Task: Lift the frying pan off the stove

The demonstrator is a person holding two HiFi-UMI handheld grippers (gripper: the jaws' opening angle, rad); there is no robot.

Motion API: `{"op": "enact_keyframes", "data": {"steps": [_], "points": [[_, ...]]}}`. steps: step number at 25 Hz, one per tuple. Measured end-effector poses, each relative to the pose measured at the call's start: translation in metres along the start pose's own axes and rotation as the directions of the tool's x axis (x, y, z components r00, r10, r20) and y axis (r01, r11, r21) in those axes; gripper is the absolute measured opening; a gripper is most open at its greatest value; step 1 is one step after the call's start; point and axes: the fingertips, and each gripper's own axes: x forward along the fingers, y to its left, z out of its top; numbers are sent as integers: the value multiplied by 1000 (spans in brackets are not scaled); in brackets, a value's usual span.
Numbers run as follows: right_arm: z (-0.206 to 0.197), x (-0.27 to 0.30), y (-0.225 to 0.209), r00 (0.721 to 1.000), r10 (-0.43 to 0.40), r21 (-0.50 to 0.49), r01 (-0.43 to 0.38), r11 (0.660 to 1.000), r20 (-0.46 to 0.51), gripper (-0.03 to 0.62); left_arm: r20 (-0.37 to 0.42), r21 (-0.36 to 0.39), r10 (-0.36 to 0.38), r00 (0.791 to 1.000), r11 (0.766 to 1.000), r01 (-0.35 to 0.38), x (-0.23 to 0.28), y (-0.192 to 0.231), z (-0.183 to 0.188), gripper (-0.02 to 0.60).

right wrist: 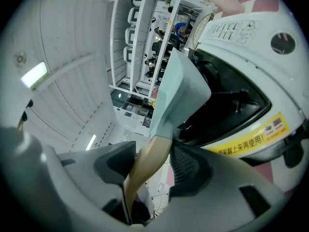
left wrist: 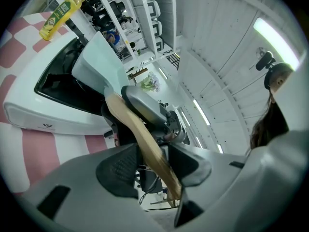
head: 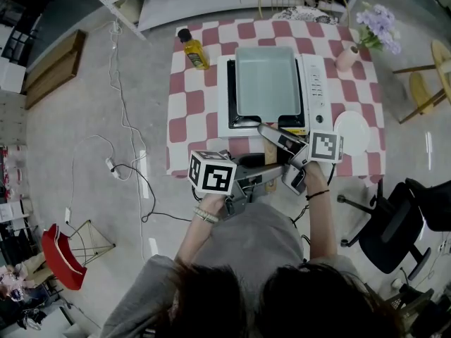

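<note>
Checked tablecloth (head: 184,105) carries the stove (head: 223,111) — grey floor (head: 84,132), black chair (head: 398,220) beside.

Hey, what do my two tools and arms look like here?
The left tool and right tool are grey with dark textured pads; each carries a white cube with black square markers. The left wrist wears pale bracelets, the right a thin dark band. The sleeves are grey.
</note>
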Motion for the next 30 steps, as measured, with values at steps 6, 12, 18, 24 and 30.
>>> {"op": "enact_keyframes", "data": {"steps": [6,12,18,24,30], "points": [[1,1,3,1000,21,5,-21,1000,6,225,-13,29,0,1000,1000,0,0,-1,-1,208],[2,0,2,999,37,31,-39,999,37,219,-14,44,1,1000,999,-1,1,0,-1,207],[3,0,3,998,41,16,-42,999,50,219,-23,59,17,1000,998,-16,1,0,0,207],[3,3,8,998,38,-17,-37,999,43,219,-28,79,20,999,997,-18,0,-2,0,207],[5,3,10,998,35,-18,-34,999,53,219,-25,102,27,999,994,-25,-3,-6,3,207]]}}
